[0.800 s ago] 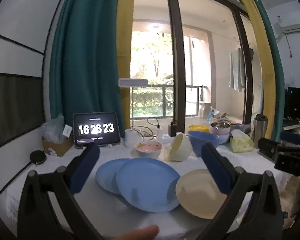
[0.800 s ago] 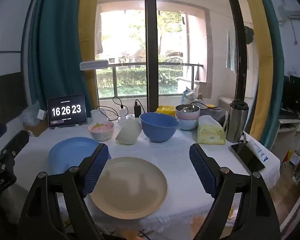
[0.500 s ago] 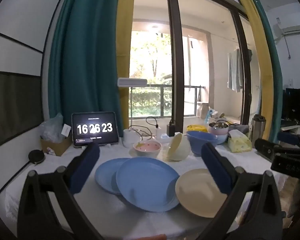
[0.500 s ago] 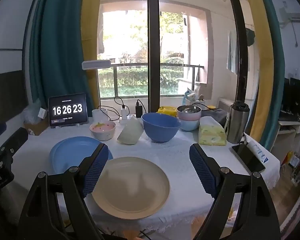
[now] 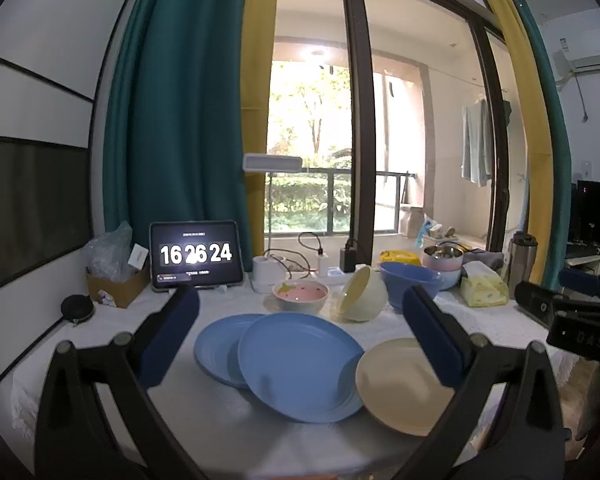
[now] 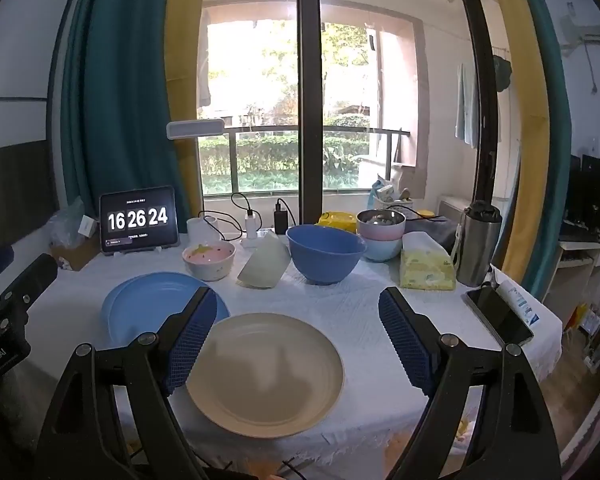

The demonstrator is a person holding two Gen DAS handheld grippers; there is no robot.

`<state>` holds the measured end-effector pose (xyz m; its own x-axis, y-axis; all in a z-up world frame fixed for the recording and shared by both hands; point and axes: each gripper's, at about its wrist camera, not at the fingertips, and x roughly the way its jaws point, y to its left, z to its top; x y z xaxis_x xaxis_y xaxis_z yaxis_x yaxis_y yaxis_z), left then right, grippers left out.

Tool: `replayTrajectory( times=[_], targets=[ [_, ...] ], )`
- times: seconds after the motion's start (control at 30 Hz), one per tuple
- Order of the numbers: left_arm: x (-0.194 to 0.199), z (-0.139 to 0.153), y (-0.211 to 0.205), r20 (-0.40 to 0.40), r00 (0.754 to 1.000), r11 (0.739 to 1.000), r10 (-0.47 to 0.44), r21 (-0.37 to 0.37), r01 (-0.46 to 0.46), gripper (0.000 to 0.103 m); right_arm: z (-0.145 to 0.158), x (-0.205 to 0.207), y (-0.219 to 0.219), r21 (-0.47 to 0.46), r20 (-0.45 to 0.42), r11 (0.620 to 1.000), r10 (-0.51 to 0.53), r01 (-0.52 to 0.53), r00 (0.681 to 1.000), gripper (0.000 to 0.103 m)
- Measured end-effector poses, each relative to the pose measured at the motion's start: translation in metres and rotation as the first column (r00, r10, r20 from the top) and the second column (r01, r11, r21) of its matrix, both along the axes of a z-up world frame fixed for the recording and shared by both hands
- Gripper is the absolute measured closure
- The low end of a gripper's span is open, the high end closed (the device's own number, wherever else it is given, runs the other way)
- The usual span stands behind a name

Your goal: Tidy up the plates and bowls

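Observation:
Two overlapping blue plates (image 5: 300,364) (image 6: 156,304) lie at the table's front left, and a cream plate (image 5: 400,388) (image 6: 266,372) lies to their right. Behind them stand a pink bowl (image 5: 300,294) (image 6: 209,258), a pale bowl (image 5: 360,294) (image 6: 265,266) tipped on its side, and a blue bowl (image 5: 410,286) (image 6: 325,252). My left gripper (image 5: 300,312) hovers open in front of the blue plates. My right gripper (image 6: 296,304) hovers open above the cream plate's far edge. Neither holds anything.
At the back right, a steel bowl sits in stacked pink and blue bowls (image 6: 380,232). Tablet clock (image 6: 139,220) back left, beside a cardboard box (image 5: 116,284). A tissue pack (image 6: 426,266), steel flask (image 6: 478,244) and phone (image 6: 500,314) sit right. Chargers and cables run along the window.
Both grippers stay open and nearly still. A fingertip at the bottom edge of the left wrist view has gone from sight. The clock has ticked on one second.

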<state>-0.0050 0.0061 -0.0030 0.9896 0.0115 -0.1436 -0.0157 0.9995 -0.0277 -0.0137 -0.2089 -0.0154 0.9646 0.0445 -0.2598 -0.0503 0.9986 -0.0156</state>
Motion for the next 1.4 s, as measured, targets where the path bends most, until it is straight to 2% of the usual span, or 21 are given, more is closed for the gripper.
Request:
replayTrajectory(
  times=[1.4],
  targets=[
    [-0.0011,0.0015,0.0028,-0.006,1.0,1.0,0.011,-0.007,-0.011,0.001,-0.0038,-0.0004,-0.0024,0.02,-0.004,1.0,-0.008,0.008,1.0,0.016]
  ],
)
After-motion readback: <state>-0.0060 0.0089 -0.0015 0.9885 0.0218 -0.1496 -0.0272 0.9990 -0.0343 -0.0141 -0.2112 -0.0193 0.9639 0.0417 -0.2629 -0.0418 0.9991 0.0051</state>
